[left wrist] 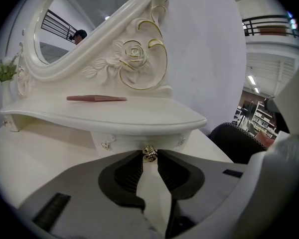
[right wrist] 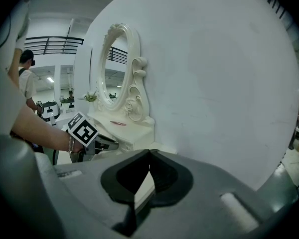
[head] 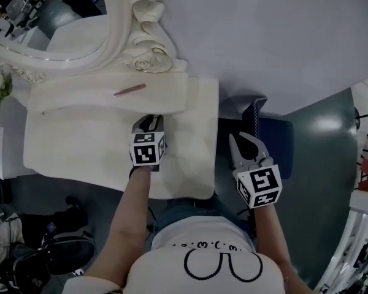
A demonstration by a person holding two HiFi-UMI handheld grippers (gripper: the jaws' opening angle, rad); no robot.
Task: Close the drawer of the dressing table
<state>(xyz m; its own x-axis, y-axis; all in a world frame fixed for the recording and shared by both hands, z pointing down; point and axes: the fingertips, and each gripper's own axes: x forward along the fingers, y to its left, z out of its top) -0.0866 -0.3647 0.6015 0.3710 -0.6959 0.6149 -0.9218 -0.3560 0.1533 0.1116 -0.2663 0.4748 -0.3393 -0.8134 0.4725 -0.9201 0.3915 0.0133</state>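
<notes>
The white dressing table (head: 80, 152) stands against the wall, with a raised shelf (left wrist: 114, 116) under its mirror (head: 49, 17). The drawer front (left wrist: 139, 139) sits just beneath the shelf's edge and carries a small gold knob (left wrist: 149, 152). My left gripper (head: 148, 122) reaches to the shelf's front edge. In the left gripper view, this gripper (left wrist: 149, 158) is shut on that knob, one jaw tip on each side. My right gripper (head: 233, 139) hangs off the table's right side, over a stool. It is shut (right wrist: 149, 152) with nothing in it.
A pink stick (head: 130, 90) lies on the shelf. A dark blue stool (head: 273, 133) stands right of the table, under my right gripper. White flowers (head: 0, 84) sit at the table's far left. The grey wall (head: 264, 35) runs behind.
</notes>
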